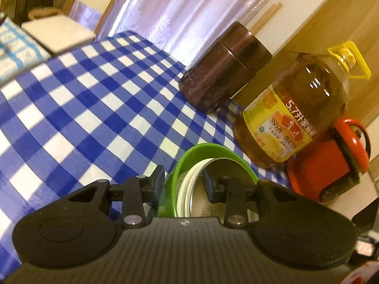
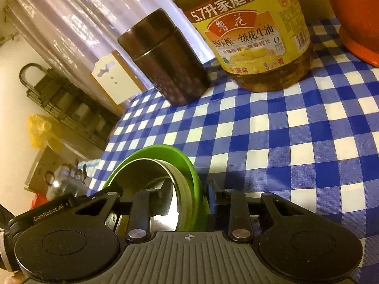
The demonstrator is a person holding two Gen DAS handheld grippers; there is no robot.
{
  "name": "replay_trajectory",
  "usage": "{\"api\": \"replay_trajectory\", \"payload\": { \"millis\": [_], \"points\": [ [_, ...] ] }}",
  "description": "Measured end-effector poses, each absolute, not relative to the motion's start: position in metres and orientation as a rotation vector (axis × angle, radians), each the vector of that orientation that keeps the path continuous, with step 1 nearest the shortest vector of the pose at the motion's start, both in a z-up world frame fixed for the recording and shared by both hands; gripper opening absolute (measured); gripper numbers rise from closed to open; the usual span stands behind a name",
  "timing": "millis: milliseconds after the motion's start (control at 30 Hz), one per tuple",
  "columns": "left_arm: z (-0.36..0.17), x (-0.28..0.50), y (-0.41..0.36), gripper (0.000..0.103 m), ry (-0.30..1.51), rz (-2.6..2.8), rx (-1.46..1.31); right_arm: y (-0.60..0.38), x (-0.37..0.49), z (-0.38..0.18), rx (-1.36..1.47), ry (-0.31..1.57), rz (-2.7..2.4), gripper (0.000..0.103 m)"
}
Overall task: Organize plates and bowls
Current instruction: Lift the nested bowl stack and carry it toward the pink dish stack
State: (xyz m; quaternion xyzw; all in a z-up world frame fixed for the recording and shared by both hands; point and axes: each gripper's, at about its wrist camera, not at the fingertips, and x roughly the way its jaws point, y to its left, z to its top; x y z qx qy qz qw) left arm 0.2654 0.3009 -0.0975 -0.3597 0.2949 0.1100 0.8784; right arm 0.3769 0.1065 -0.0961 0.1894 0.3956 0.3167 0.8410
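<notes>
While both claws, left (image 1: pixel 182 182) and right (image 2: pixel 189 196), pinch the bowl stack's (image 2: pixel 189 165) opposite rims, keep them level over the worktop (image 2: pixel 284 142).

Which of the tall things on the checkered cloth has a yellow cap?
The oil bottle, with its yellow cap and handle. The dark canister beside it is brown all over.
</notes>
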Motion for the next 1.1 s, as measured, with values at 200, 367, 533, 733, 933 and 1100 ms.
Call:
{"api": "replay_trajectory", "payload": {
  "millis": [200, 367, 533, 733, 933, 1100],
  "points": [
    [-0.106, 0.272, 0.303, 0.031, 0.642, 0.225, -0.759, 0.109, 0.381, -0.097, 0.406, 0.851, 0.693, 0.039],
    [-0.111, 0.272, 0.303, 0.027, 0.646, 0.219, -0.742, 0.111, 0.379, -0.107, 0.427, 0.852, 0.690, 0.040],
    [-0.117, 0.271, 0.301, 0.024, 0.651, 0.219, -0.726, 0.115, 0.374, -0.118, 0.439, 0.851, 0.676, 0.040],
    [-0.119, 0.267, 0.294, 0.026, 0.653, 0.230, -0.703, 0.115, 0.369, -0.126, 0.481, 0.849, 0.665, 0.040],
    [-0.122, 0.265, 0.293, 0.025, 0.648, 0.228, -0.719, 0.112, 0.368, -0.129, 0.516, 0.856, 0.653, 0.038],
    [-0.120, 0.262, 0.289, 0.025, 0.645, 0.247, -0.715, 0.111, 0.372, -0.128, 0.552, 0.887, 0.639, 0.037]
  ]
}}
